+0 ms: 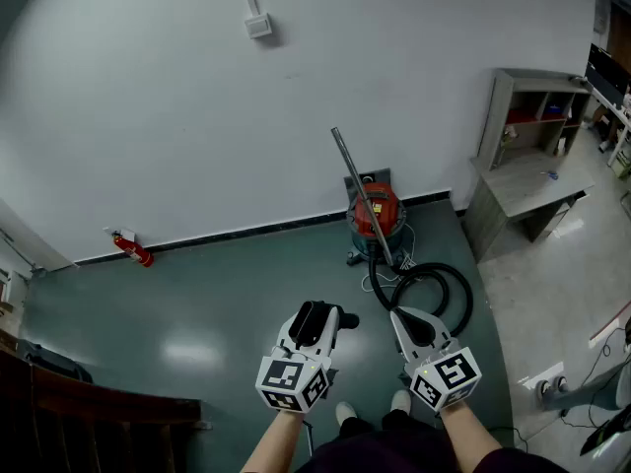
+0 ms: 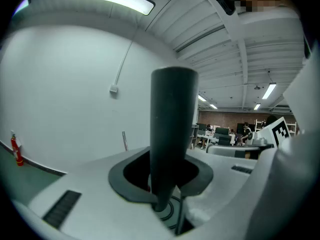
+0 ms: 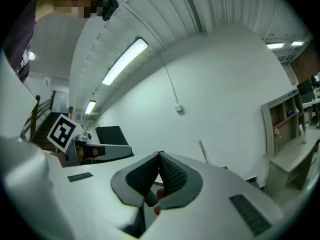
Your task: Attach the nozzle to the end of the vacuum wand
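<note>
A red canister vacuum [image 1: 376, 212] stands by the far wall, its metal wand [image 1: 360, 190] leaning up against the wall. Its black hose [image 1: 434, 294] coils on the floor in front of it. My left gripper [image 1: 314, 315] is shut on a black tubular nozzle [image 1: 315, 323]. In the left gripper view the nozzle [image 2: 172, 129] stands upright between the jaws, and the wand [image 2: 124, 140] shows far off. My right gripper [image 1: 406, 315] is beside it, shut and empty, with its ribbed pads [image 3: 170, 171] meeting. It points level toward the wand [image 3: 203, 151].
A red fire extinguisher [image 1: 131, 248] lies at the wall's foot to the left. A grey shelf and desk unit [image 1: 527, 156] stands at the right. Dark wooden furniture [image 1: 59, 392] fills the lower left corner. Green floor lies between me and the vacuum.
</note>
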Demonstrator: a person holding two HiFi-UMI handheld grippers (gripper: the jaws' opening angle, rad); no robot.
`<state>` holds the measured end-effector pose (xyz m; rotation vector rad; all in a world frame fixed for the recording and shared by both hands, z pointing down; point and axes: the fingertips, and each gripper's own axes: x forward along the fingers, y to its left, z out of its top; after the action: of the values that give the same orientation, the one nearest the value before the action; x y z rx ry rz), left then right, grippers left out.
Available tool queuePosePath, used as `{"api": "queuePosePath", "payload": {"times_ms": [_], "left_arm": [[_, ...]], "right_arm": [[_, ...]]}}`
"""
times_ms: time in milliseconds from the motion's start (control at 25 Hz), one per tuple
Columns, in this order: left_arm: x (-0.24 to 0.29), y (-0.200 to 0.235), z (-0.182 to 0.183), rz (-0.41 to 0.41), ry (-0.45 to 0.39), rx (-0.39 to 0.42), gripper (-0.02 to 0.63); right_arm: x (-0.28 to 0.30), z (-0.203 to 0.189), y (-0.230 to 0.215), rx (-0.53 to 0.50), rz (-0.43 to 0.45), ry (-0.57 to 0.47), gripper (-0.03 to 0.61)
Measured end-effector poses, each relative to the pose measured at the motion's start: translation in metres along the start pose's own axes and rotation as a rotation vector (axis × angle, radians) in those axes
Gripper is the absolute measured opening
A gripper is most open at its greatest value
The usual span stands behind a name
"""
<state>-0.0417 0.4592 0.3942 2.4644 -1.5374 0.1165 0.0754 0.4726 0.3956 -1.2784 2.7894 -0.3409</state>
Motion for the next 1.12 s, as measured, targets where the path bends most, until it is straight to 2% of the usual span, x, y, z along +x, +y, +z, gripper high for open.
{"api": "queuePosePath", "payload": {"times_ms": [440, 920, 1120], "left_arm": [[0.006, -0.004, -0.010, 0.015, 0.026, -0.010, 0.089], [0.024, -0.032, -0.025, 0.075, 0.049, -0.020, 0.089], [0.027, -0.028, -0.032, 0.100, 0.073, -0.030, 0.089]], "right_arm": [[-0.005, -0.005, -0.012, 0.024, 0.006, 0.014, 0.017], [-0.049, -0.024, -0.070, 0.113, 0.011, 0.061, 0.017], [-0.048, -0.035, -0.075, 0.137, 0.024, 0.090, 0.017]]}}
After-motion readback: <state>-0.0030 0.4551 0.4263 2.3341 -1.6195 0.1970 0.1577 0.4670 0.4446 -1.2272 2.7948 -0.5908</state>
